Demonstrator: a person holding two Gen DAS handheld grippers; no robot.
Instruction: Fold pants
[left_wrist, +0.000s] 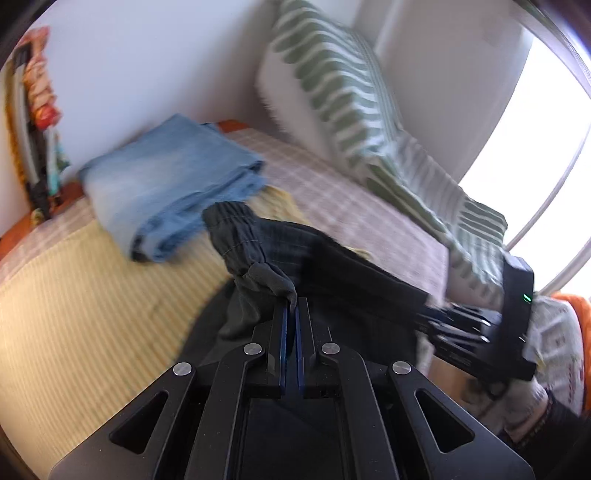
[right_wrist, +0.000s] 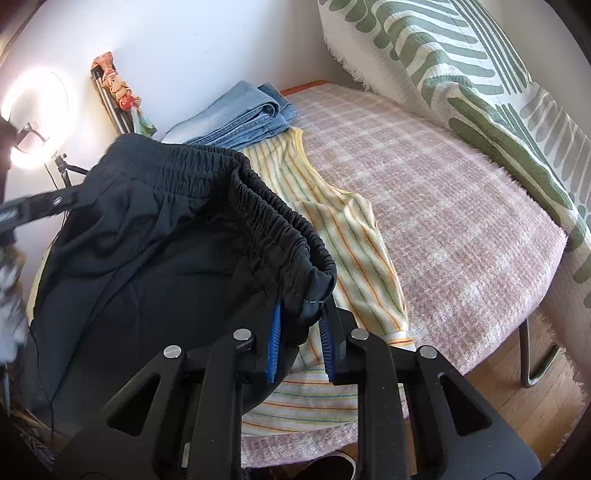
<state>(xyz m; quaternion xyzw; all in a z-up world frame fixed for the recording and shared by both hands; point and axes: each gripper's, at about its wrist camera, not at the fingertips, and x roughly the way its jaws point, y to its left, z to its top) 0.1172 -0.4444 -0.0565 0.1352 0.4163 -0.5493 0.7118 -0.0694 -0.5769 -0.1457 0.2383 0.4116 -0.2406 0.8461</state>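
Bed (right_wrist: 461, 206) surface bare toward the pillow (right_wrist: 461, 66). Black pants (right_wrist: 147, 258) raised over the near edge. Left gripper (left_wrist: 291, 314) clamped on fabric; right gripper (right_wrist: 301, 325) narrow, pinching the waistband.

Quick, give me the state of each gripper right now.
Left gripper: shut on a pinch of the black pants.
Right gripper: closed on the black pants' elastic waistband, fabric bunched between the blue pads.
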